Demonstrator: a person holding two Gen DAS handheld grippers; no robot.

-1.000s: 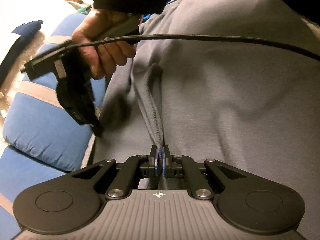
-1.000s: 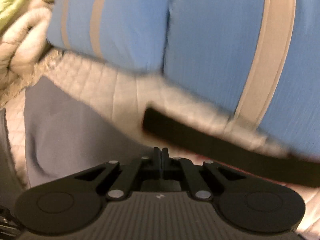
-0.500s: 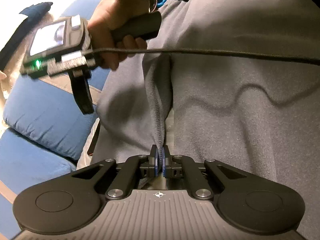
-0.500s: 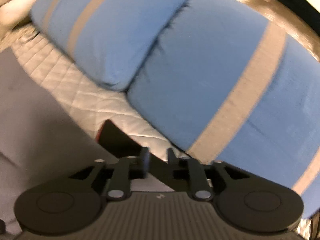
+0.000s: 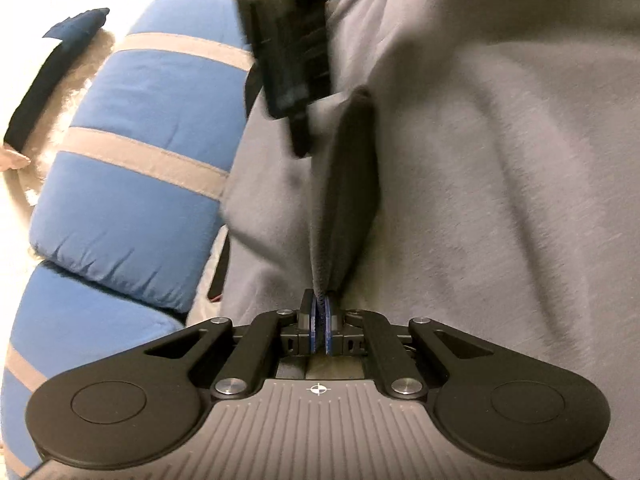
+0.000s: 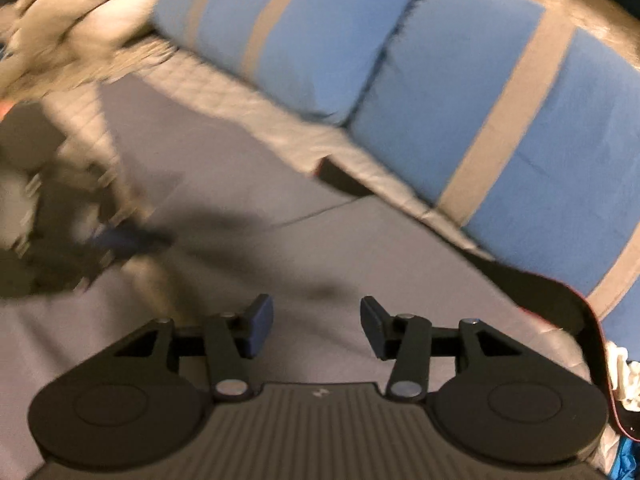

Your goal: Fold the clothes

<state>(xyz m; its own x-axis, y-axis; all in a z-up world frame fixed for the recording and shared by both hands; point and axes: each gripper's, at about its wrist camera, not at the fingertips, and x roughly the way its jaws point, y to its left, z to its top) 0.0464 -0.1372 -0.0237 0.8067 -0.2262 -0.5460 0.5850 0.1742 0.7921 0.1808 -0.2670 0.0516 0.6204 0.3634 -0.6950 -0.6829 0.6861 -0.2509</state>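
Observation:
A grey fleece garment (image 5: pixel 480 200) fills the left wrist view. My left gripper (image 5: pixel 319 314) is shut on a stitched edge of it, and a taut fold rises from the jaws. The other gripper shows blurred right behind that fold, one of its fingers (image 5: pixel 300 136) hanging just left of the raised fabric. In the right wrist view my right gripper (image 6: pixel 317 328) is open with nothing between its pads, hovering over the flat grey garment (image 6: pixel 260 208). A dark blurred shape with blue pads at the left, the left gripper (image 6: pixel 116 240), holds cloth there.
Blue pillows with grey stripes (image 5: pixel 132 184) (image 6: pixel 460 92) line the edge of the quilted beige cover (image 6: pixel 248 104). A black strap with a red edge (image 6: pixel 552 304) lies beside the garment. Crumpled beige bedding (image 6: pixel 68 20) sits far left.
My right gripper has gone from shut to wide open and swung from facing the pillows to over the grey garment, close to the held fold. The left gripper stays shut on the edge.

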